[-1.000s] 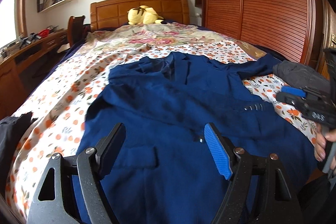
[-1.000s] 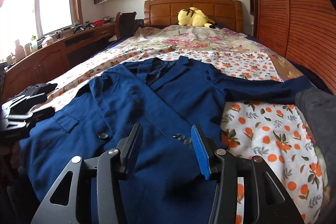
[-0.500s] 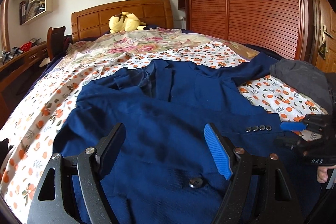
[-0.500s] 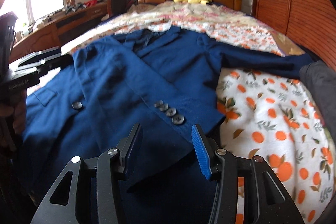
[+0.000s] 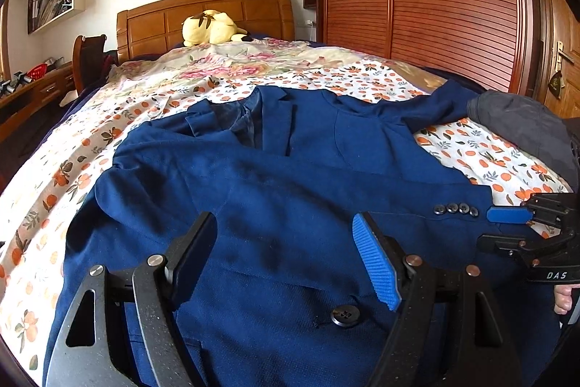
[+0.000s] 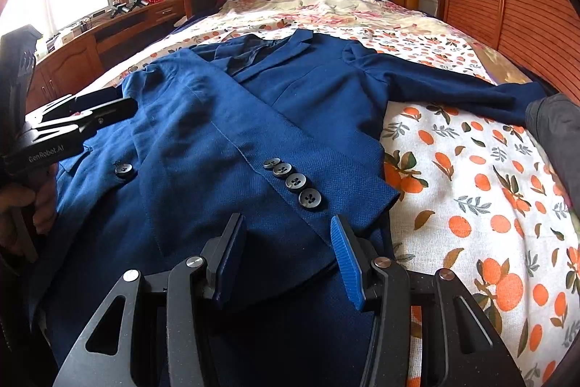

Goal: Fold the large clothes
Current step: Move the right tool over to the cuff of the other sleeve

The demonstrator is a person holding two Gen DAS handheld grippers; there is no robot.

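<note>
Item: blue jacket (image 6: 224,118), lying face up on the bed (image 6: 471,169) with its collar toward the headboard; all places below are given relative to this jacket. Left of it, the left gripper (image 5: 284,258) is hovering over the front panel near the single front button (image 5: 344,314), its jaws standing wide apart with nothing between them. Across the jacket's middle, one sleeve is lying folded diagonally over the chest, its cuff with four buttons (image 6: 293,180) resting at the jacket's right edge. Just short of that cuff, the right gripper (image 6: 288,260) is hanging with jaws parted about halfway, the cuff's hem lying below the gap and no pad pressing on cloth. Right of the jacket, the other sleeve (image 6: 453,86) is stretching straight out over the orange-print sheet, its end reaching a dark grey garment (image 6: 554,122). Progress, as judged: one sleeve appears folded in; the outstretched sleeve and the body folds are remaining.
</note>
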